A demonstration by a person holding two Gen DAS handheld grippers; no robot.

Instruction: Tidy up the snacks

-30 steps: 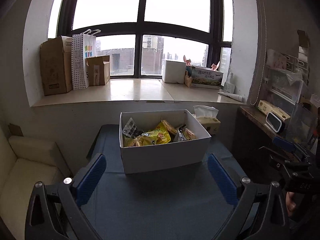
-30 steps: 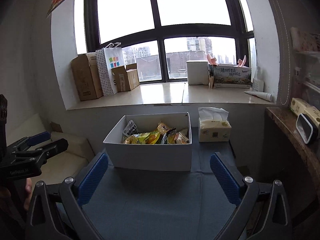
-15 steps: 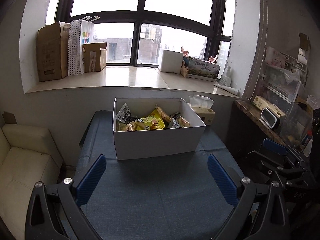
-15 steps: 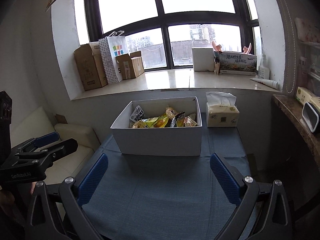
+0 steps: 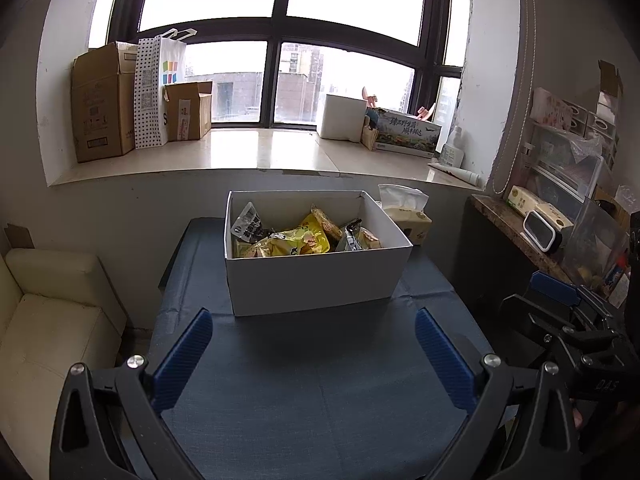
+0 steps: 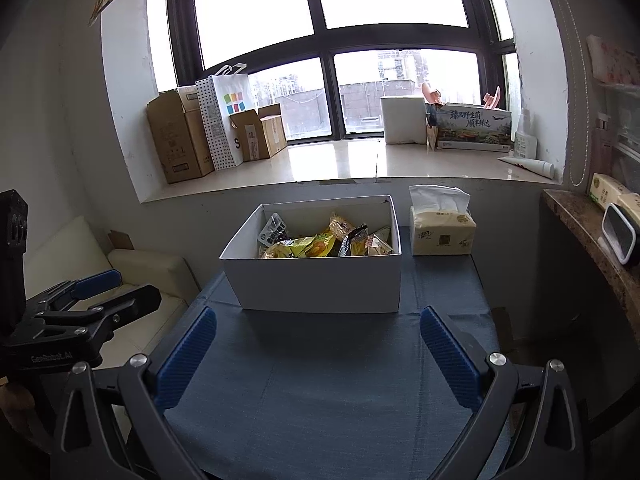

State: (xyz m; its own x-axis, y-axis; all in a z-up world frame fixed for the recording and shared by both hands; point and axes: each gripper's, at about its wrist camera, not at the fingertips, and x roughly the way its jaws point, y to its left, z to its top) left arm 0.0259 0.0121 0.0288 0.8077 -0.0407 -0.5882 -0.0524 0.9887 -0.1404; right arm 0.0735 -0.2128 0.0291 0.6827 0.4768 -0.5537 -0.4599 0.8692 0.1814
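A white cardboard box (image 5: 316,280) (image 6: 320,284) stands on the blue-grey table (image 5: 320,392) (image 6: 332,392) toward its far edge. Inside lie several snack packets (image 5: 300,238) (image 6: 320,242), yellow, silver-black and orange. My left gripper (image 5: 314,336) hangs open above the near table, well short of the box, with nothing between its blue pads. My right gripper (image 6: 318,336) is likewise open and empty, in front of the box. Each gripper shows at the edge of the other's view: the right gripper (image 5: 568,320) and the left gripper (image 6: 92,296).
A tissue pack (image 6: 442,232) (image 5: 406,220) sits right of the box. The windowsill (image 5: 248,152) carries cardboard boxes, a dotted paper bag and a printed carton. A cream sofa (image 5: 48,312) stands left of the table; a stone shelf (image 6: 580,232) with clutter runs along the right.
Both grippers have risen and pulled back a little, so the box sits lower and its contents show more from above. Both stay open and empty.
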